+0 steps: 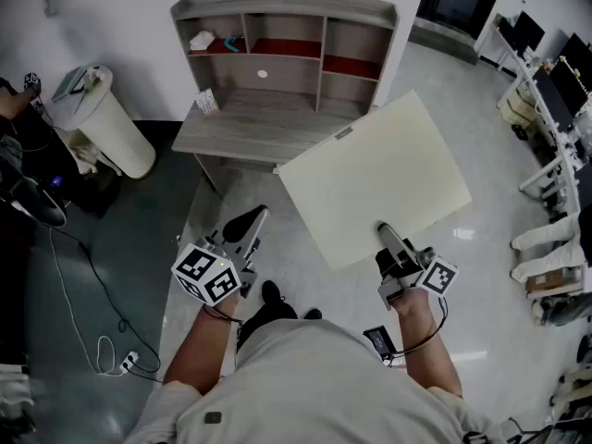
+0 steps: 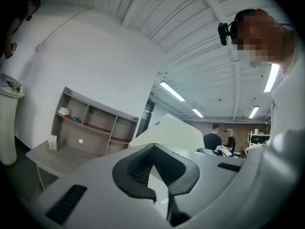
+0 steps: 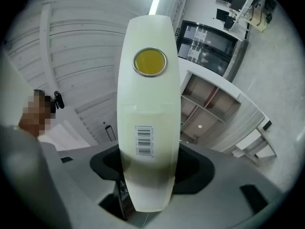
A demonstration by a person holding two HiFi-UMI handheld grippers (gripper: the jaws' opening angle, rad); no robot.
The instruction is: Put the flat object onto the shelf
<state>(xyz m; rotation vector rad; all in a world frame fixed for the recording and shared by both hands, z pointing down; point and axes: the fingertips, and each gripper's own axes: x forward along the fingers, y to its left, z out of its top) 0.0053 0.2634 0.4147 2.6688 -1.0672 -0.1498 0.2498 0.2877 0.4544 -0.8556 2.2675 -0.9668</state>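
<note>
**Flat board in the right gripper's hold, short of the shelf**

In the head view, a pale bin (image 1: 104,123) stands at 10 o'clock, beside the grey desk (image 1: 250,128). The shelf (image 1: 282,40) sits on the back of that desk at 12 o'clock. It is split into open compartments, some with red floors.

The left gripper (image 1: 252,218) is at 7 o'clock, over the floor (image 1: 231,192) just in front of the desk. Its jaws are closed tip to tip with nothing between them. In the left gripper view they meet (image 2: 152,149) in front of the shelf and the board. This gripper is apart from the flat board (image 1: 379,178), which lies up and to its right, toward 2 o'clock from it.

The board is cream and rectangular, and it is held in the air, turned at an angle. It fills the middle right of the head view. Its left corner comes up beside the desk's front right edge, and the board is not on the shelf.

The right gripper (image 1: 385,231) is at 5 o'clock and clamps the board's near edge. The board spreads away from the jaws toward 12 o'clock. In the right gripper view the jaws stand wide, pressed on either side of the board (image 3: 148,104). It rises between them bearing a barcode label (image 3: 144,140) and a yellow disc (image 3: 149,62), with the shelf to its right at 3 o'clock.
</note>
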